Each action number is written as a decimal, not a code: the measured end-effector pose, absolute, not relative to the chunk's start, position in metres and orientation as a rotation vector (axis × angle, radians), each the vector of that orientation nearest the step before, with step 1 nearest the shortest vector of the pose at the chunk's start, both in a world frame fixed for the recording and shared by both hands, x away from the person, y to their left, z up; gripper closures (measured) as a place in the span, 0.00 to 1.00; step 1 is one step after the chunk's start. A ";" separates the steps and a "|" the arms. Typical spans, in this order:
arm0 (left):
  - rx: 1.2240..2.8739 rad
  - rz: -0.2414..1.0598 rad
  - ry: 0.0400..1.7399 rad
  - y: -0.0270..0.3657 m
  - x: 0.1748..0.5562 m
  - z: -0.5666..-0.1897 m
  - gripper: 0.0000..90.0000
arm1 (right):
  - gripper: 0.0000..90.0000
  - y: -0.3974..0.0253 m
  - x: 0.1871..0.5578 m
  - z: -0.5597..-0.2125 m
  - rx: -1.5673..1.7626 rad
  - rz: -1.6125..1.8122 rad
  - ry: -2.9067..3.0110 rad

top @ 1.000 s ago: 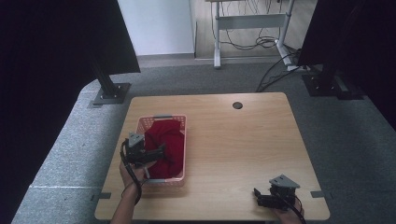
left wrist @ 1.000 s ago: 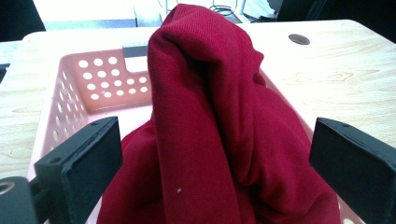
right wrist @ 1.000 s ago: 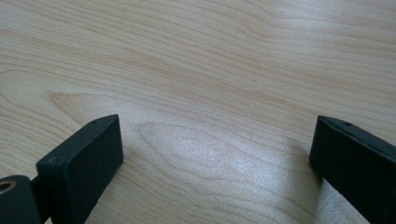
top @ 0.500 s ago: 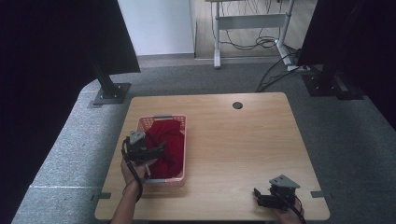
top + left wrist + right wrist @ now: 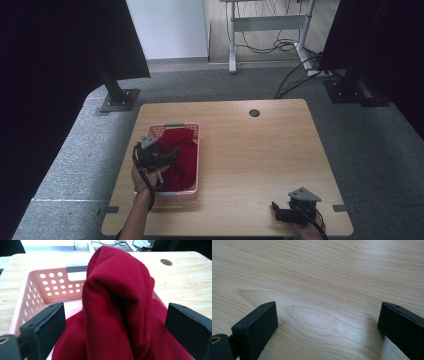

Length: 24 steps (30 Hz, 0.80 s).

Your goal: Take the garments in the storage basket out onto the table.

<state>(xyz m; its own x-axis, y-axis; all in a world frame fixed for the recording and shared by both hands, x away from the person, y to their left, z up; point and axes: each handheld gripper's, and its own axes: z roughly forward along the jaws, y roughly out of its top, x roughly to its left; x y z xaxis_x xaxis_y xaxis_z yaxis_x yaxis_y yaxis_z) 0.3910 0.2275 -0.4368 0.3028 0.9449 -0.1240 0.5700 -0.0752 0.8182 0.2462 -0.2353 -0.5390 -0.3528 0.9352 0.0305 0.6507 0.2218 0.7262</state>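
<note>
A pink perforated basket (image 5: 172,126) stands on the left half of the wooden table (image 5: 260,160) and holds a crumpled dark red cloth (image 5: 182,150). My left gripper (image 5: 170,157) hovers over the basket's left side, open. In the left gripper view the red cloth (image 5: 117,290) rises in a tall fold between the wide-apart jaws of the left gripper (image 5: 117,315), with the basket wall (image 5: 50,285) behind it. My right gripper (image 5: 278,212) rests near the table's front right edge, open. In the right gripper view the right gripper (image 5: 328,315) has bare wood (image 5: 324,270) between its jaws.
A round cable hole (image 5: 254,112) sits near the table's far edge. Grey carpet surrounds the table, with black stand bases (image 5: 119,100) at the back left and back right, and a desk frame with cables (image 5: 270,25) farther back.
The left gripper has edged slightly to the right over the cloth in the basket. The right gripper has not moved.
</note>
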 end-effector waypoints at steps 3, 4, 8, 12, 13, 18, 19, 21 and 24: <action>1.761 0.583 1.371 0.225 0.395 -0.436 0.05 | 0.03 -0.235 0.246 -0.539 1.463 0.925 2.087; 1.761 0.576 1.372 0.224 0.396 -0.437 0.06 | 0.03 -0.235 0.246 -0.539 1.464 0.925 2.087; 1.765 0.578 1.371 0.221 0.398 -0.439 0.12 | 0.03 -0.235 0.246 -0.539 1.463 0.925 2.087; 1.784 0.562 1.365 0.219 0.400 -0.443 0.22 | 0.03 -0.235 0.246 -0.539 1.463 0.925 2.087; 1.785 0.555 1.365 0.218 0.401 -0.444 0.25 | 0.03 -0.235 0.246 -0.539 1.464 0.925 2.087; 1.785 0.533 1.358 0.219 0.402 -0.448 0.45 | 0.03 -0.235 0.246 -0.539 1.463 0.925 2.087; 1.787 0.529 1.355 0.219 0.402 -0.448 0.50 | 0.03 -0.235 0.246 -0.539 1.463 0.925 2.087; 1.790 0.518 1.350 0.220 0.402 -0.449 0.57 | 0.03 -0.235 0.246 -0.539 1.464 0.925 2.087; 1.784 0.514 1.346 0.221 0.401 -0.450 0.66 | 0.03 -0.235 0.246 -0.539 1.464 0.925 2.087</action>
<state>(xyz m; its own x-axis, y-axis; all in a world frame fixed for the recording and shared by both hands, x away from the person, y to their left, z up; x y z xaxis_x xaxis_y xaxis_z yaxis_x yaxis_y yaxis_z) 0.4012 0.2210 -0.4497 0.3444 0.9266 -0.1510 0.5902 -0.0886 0.8024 0.2462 -0.2353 -0.5390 -0.3527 0.9352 0.0306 0.6510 0.2217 0.7260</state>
